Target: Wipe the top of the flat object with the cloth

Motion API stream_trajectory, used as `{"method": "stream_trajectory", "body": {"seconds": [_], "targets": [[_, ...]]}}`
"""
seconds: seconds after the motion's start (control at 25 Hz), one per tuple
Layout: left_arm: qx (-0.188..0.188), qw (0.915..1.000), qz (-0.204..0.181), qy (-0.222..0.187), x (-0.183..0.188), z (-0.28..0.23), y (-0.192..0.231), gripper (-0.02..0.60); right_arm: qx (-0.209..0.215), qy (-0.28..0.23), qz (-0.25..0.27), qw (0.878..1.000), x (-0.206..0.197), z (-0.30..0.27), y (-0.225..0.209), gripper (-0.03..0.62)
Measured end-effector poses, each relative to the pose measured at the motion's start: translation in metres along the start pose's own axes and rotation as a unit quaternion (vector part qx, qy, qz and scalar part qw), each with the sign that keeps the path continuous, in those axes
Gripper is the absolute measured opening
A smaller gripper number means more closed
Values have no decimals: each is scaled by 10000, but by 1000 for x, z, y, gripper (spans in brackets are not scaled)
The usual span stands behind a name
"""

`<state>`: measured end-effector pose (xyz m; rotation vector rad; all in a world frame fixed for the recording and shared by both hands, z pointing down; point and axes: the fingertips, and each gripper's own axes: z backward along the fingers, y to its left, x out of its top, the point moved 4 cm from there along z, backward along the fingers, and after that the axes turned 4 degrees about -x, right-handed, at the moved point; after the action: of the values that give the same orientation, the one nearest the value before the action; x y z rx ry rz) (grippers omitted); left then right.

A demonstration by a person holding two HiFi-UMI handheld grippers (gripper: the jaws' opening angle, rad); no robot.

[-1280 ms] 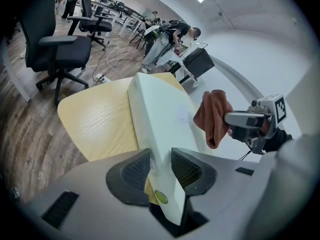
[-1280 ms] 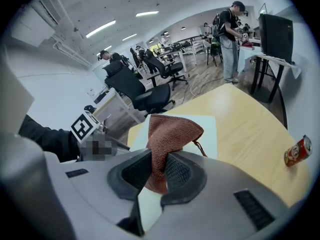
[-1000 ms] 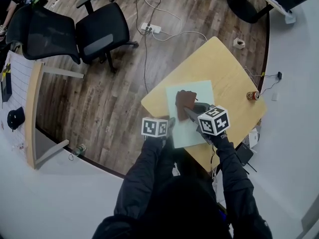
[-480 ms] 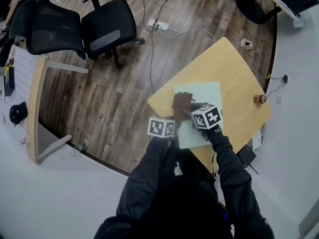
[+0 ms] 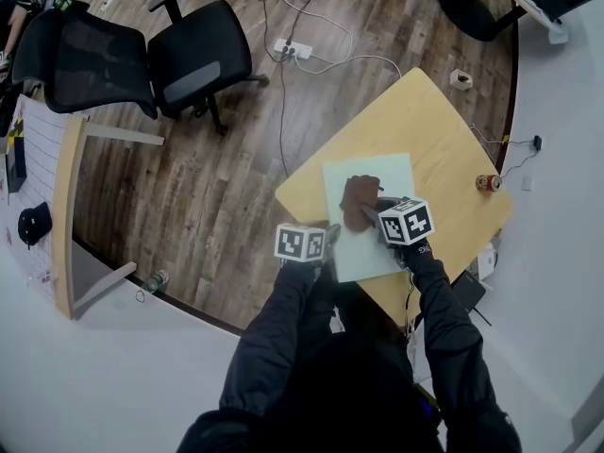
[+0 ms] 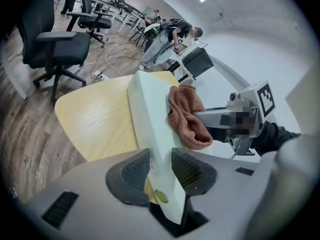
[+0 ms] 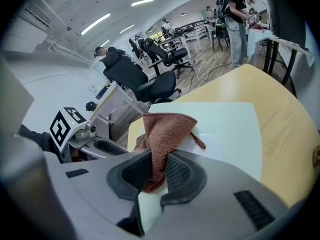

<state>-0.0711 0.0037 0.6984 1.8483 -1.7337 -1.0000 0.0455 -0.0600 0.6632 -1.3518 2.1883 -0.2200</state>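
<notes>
A pale green flat board [image 5: 373, 217] lies on the small wooden table [image 5: 439, 140]. My left gripper [image 5: 326, 245] is shut on the board's near left edge [image 6: 159, 154]. A brown cloth [image 5: 359, 201] rests on the board's top, and my right gripper [image 5: 376, 217] is shut on it. In the right gripper view the cloth [image 7: 165, 134] bunches up between the jaws over the board [image 7: 230, 129]. Seen from the left gripper view, the cloth [image 6: 187, 119] hangs from the right gripper [image 6: 212, 118] above the board.
Two black office chairs [image 5: 142, 55] stand on the wood floor at the upper left, with cables and a power strip [image 5: 288, 47] beyond the table. A small can [image 5: 487, 183] sits at the table's right edge. A person [image 7: 237, 14] stands at desks in the background.
The right gripper with the cloth has slid a little to the right and toward me across the board. The left gripper keeps its hold on the board's edge.
</notes>
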Motion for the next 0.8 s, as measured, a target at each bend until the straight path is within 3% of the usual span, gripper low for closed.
{"method": "stream_trajectory", "body": {"seconds": [0.8], "targets": [[-23,10000,-1,65,1,-2,-2,153,-712,-79,-490,9962,-28,54,-80,72]]}}
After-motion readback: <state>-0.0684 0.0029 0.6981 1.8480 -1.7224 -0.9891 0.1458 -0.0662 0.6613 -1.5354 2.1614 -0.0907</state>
